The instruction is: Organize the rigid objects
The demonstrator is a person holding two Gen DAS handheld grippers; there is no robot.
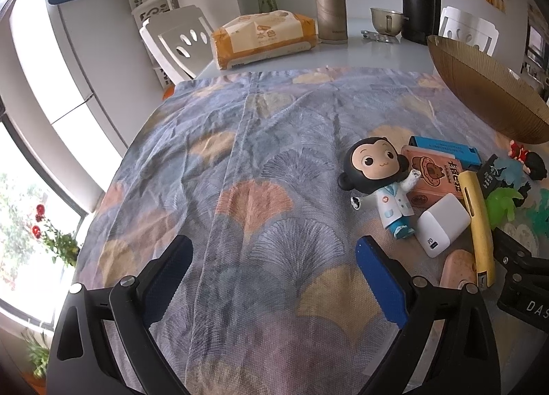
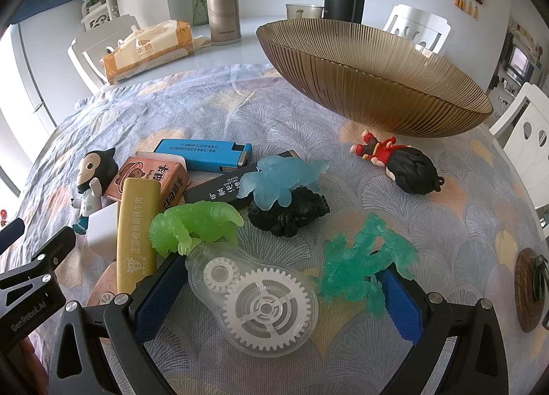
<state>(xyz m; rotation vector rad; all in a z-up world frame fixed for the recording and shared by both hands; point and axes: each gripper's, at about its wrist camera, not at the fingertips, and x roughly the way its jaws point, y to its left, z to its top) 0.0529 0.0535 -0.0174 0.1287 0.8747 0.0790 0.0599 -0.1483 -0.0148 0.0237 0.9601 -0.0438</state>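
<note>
On the cloth-covered surface (image 2: 212,100), the tape dispenser (image 2: 254,299) lies between the open right tongs (image 2: 278,295), long axis diagonal; the open left tongs (image 1: 274,278) hover empty.

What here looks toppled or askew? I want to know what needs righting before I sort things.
The red-clothed figurine lies flat on the cloth near the ribbed bowl, while the white-coated figurine stands. The yellow bar rests tilted across other items in the pile. Nothing looks spilled or broken.
</note>
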